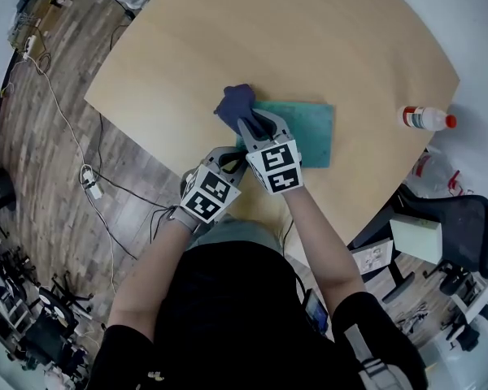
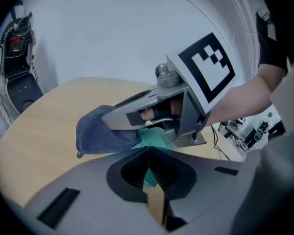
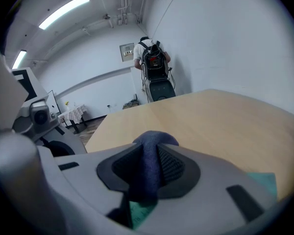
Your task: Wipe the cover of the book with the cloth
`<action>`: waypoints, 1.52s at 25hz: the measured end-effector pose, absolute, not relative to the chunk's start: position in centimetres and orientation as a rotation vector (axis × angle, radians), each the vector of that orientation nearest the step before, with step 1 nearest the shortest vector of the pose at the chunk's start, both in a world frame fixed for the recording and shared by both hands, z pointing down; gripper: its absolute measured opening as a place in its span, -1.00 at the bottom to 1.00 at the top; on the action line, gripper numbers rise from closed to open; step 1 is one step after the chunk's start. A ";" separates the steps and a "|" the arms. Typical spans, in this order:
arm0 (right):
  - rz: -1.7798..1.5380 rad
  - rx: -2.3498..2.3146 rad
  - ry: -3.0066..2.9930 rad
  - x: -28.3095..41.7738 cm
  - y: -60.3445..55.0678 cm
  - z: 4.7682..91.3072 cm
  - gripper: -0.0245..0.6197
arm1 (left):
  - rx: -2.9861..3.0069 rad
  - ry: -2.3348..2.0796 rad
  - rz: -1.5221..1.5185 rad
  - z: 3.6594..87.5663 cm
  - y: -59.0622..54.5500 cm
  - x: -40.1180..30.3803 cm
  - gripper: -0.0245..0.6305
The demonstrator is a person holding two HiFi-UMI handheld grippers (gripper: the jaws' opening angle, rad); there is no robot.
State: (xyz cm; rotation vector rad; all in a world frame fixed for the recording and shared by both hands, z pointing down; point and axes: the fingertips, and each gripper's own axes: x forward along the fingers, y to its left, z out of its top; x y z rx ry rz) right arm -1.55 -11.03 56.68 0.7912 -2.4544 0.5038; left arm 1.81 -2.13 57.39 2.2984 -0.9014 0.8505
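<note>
the right claw [image 1: 254, 127] and cloth [image 1: 235, 102] hide the left edge of the book [image 1: 311, 130].

Rounded pale-wood table [image 1: 228, 47]; teal book [image 1: 313, 132] lies flat toward the near edge; clear bottle [image 1: 427, 119] with red cap lies on its side at the right edge, well apart from the book.

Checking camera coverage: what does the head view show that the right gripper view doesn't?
Head view only: the bottle at the edge of the table, and most of the teal book cover. Right gripper view only: the right hand-held gripper with jaws shut on the dark blue cloth; a person with a backpack by the far wall. Both: cloth, book, table.
</note>
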 end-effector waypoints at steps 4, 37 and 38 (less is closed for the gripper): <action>0.454 0.766 -2.411 -2.1 -10.9 57.9 -0.62 | 2.310 -0.864 0.909 59.4 -2.0 1.6 -0.86; 0.305 0.971 -2.246 8.6 -15.2 59.3 -0.62 | 2.229 -0.927 0.894 59.9 -2.2 1.1 -0.86; 0.309 0.980 -2.241 9.3 -15.4 59.3 -0.62 | 2.228 -0.931 0.893 59.9 -2.3 1.1 -0.86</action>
